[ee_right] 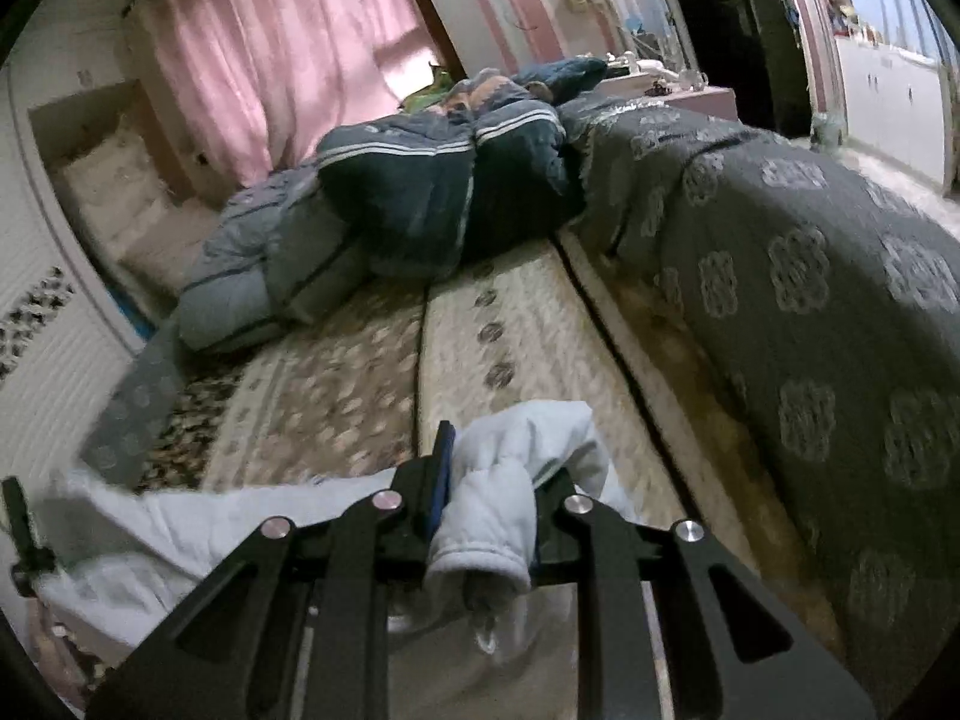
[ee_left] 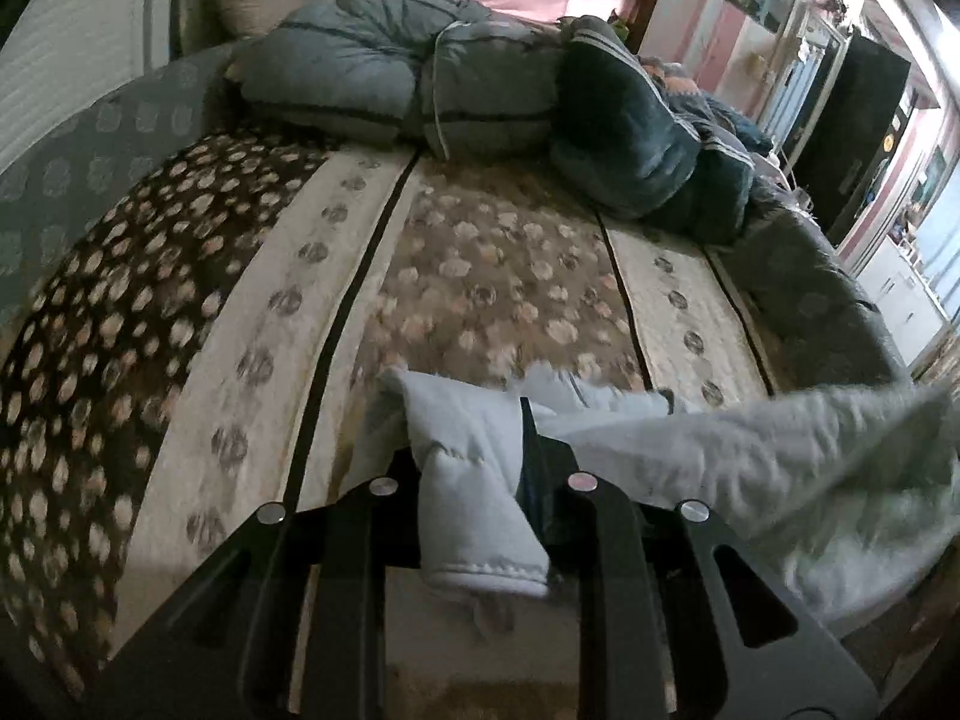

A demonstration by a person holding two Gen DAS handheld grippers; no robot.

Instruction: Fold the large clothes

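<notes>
Left wrist view: we see the pale blue quilted cotton garment (ee_left: pixel 474 480) bunched between the pads of our left hand-held gripper (ee_left: pixel 474 462), nearly closed, pinching a stitched hem.
Right wrist view: our right hand-held gripper (ee_right: pixel 486 498) stands about as narrow, pinched on another hemmed corner of the same garment (ee_right: pixel 492 510).
Where the garment is: lifted off the bed, strung between our two grips; in the left view its slack runs off to the right, in the right view off to the left.
Long axis: we judge it runs from one hand-held gripper to the other, crosswise to both pointing directions.
Nearer hand: neither; each holds its own corner, so we judge the coming lay-down or fold turns on keeping that span taut and level.
Below: the fleece bed cover with cream and brown flower-patterned stripes (ee_left: pixel 480 276) lies open ahead of both grips.
Farther out: folded blue-grey and dark teal striped quilts (ee_left: pixel 420 84) are piled at the head of the bed, well apart from the garment; pink curtains (ee_right: pixel 282 48) hang behind.
Writing: we can read no brand, label or lettering; blur hides fine detail.
</notes>
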